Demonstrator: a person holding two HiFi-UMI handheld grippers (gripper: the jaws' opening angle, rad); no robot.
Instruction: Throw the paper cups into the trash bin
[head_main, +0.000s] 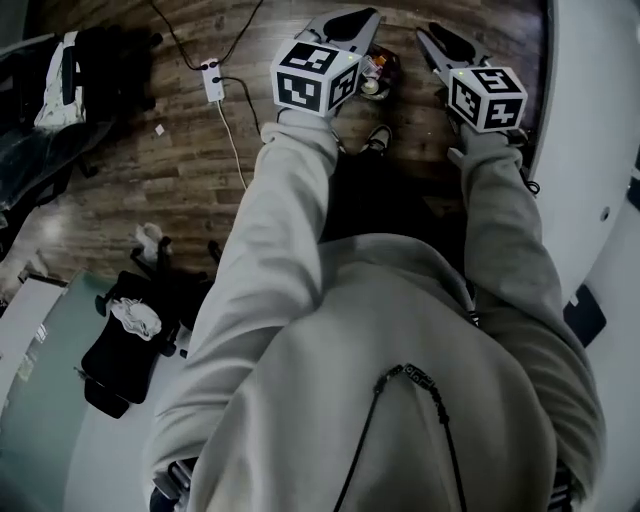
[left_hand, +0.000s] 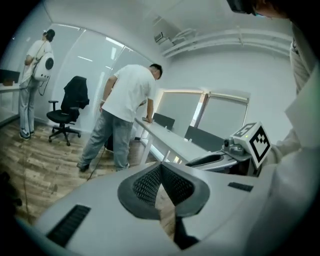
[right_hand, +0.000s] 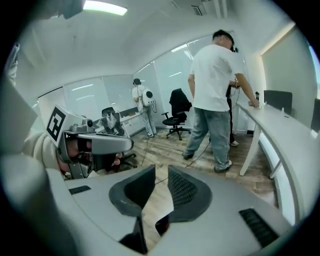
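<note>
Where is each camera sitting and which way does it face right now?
Head view: on the wearer's head, steeply down at the wooden floor; grey sleeves, left gripper and right gripper show.
Left gripper view: on that gripper, facing ahead along its shut jaws; right gripper shows.
Right gripper view: likewise, along its parted, empty jaws; left gripper shows.
Shared: both gripper views show the person in a white shirt at the desk.

Open floor ahead, blocked on the right

The brown plank floor (right_hand: 165, 150) lies open between a black wheeled office chair (right_hand: 177, 107) and a person in a white T-shirt and jeans (right_hand: 215, 85). That person leans on the long white desk (right_hand: 285, 130) that walls the right side. Below, a white power strip (head_main: 212, 80) and its cables cross the planks left of the left gripper (head_main: 358, 18), which is just beside the right gripper (head_main: 432, 38).
</note>
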